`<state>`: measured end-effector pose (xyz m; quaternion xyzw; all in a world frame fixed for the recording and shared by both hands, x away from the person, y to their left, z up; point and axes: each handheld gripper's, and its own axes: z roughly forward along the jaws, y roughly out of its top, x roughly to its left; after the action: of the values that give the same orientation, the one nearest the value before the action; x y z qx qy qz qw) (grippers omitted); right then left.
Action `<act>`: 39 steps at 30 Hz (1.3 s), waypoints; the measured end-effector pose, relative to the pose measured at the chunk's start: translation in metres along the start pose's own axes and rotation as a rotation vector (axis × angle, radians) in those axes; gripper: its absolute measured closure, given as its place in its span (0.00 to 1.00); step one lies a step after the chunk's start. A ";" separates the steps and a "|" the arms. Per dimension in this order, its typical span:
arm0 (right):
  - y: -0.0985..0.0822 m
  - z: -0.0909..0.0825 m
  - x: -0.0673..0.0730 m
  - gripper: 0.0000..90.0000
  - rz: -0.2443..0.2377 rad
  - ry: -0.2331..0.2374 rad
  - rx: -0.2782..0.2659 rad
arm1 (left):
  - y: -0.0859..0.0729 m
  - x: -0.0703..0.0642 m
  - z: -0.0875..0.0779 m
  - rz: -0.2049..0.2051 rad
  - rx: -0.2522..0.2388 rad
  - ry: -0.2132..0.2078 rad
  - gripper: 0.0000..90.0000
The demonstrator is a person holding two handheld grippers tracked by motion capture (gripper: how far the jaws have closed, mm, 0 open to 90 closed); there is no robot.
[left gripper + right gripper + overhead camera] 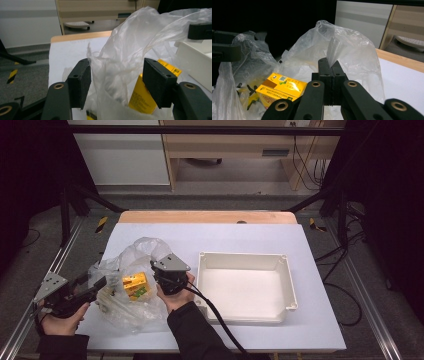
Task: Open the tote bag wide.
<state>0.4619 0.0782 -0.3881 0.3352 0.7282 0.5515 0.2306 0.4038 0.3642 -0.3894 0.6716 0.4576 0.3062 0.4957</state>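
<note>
- My right tool (331, 75) has its jaws pressed together on a fold of the clear plastic bag (131, 270), pinching the film on the side nearest the white tray (245, 287).
- My left tool (117, 86) stands with jaws apart; bag film sits between the pads, but they are not pressing on it.
- The bag lies on the table (320, 320), just to the left of the tray, rumpled and partly lifted at the right tool's side.
- Inside it I see a yellow box (135, 285), with other pale items beside it that I cannot make out.
- The tray holds nothing yet.
- My reading: the bag's mouth is only half taken. Left to do: get a grip with the left tool, spread the opening, then bring the contents across to the tray.
</note>
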 end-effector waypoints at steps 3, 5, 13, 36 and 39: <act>0.003 -0.002 0.001 1.00 -0.002 0.004 -0.017 | 0.010 -0.003 0.001 0.020 -0.011 0.001 0.45; 0.004 -0.002 0.001 1.00 -0.001 0.002 -0.019 | 0.017 -0.002 0.000 0.022 -0.019 -0.001 0.44; 0.009 -0.003 0.000 1.00 -0.002 0.018 -0.020 | 0.026 -0.015 0.014 0.095 0.001 -0.037 0.44; 0.018 -0.001 0.007 0.90 -0.026 0.042 -0.045 | 0.025 -0.024 0.071 0.186 0.170 -0.058 1.00; 0.018 -0.001 0.007 0.70 -0.024 0.057 -0.034 | 0.026 -0.020 0.072 0.173 0.158 -0.057 1.00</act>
<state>0.4607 0.0856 -0.3703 0.3067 0.7288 0.5705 0.2223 0.4661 0.3157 -0.3868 0.7540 0.4066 0.2914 0.4257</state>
